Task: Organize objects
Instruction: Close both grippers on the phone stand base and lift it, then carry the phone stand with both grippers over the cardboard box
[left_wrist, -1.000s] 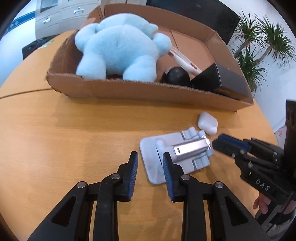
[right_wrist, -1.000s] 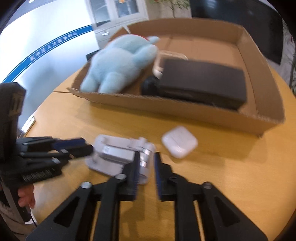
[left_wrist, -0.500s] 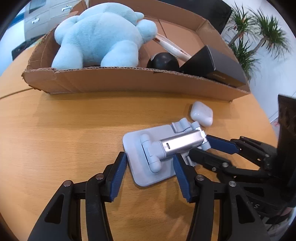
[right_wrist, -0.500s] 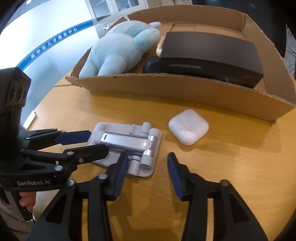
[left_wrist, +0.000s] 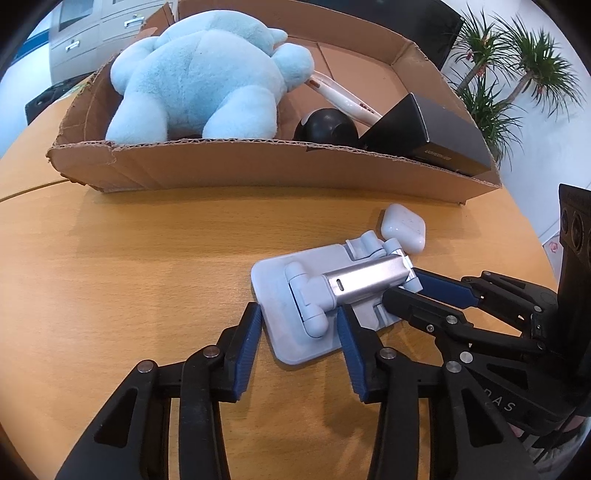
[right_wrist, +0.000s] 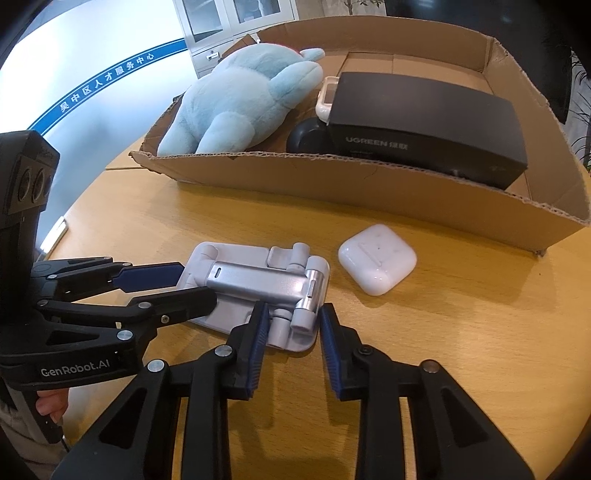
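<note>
While the flat pale grey plastic phone stand with a silver metal arm (left_wrist: 325, 291) lies on the round wooden table (left_wrist: 129, 280), the left gripper (left_wrist: 299, 325) is spread wide around one end. The right gripper (right_wrist: 290, 325) is spread around the other end. A small white earbud case (right_wrist: 376, 264) sits just beside it, near the brown cardboard box (right_wrist: 369, 192).

On the table (left_wrist: 129, 266), the phone stand (left_wrist: 325, 291) lies in front of the cardboard box (left_wrist: 258, 170), with the earbud case (left_wrist: 403, 228) just beside its far right corner, between stand and box. Inside the box, the plush toy (left_wrist: 199, 77) fills the left end. To its right sit the ball (left_wrist: 327, 127) and the flat carton (right_wrist: 424, 122), with the thermometer (left_wrist: 343, 99) behind them.
</note>
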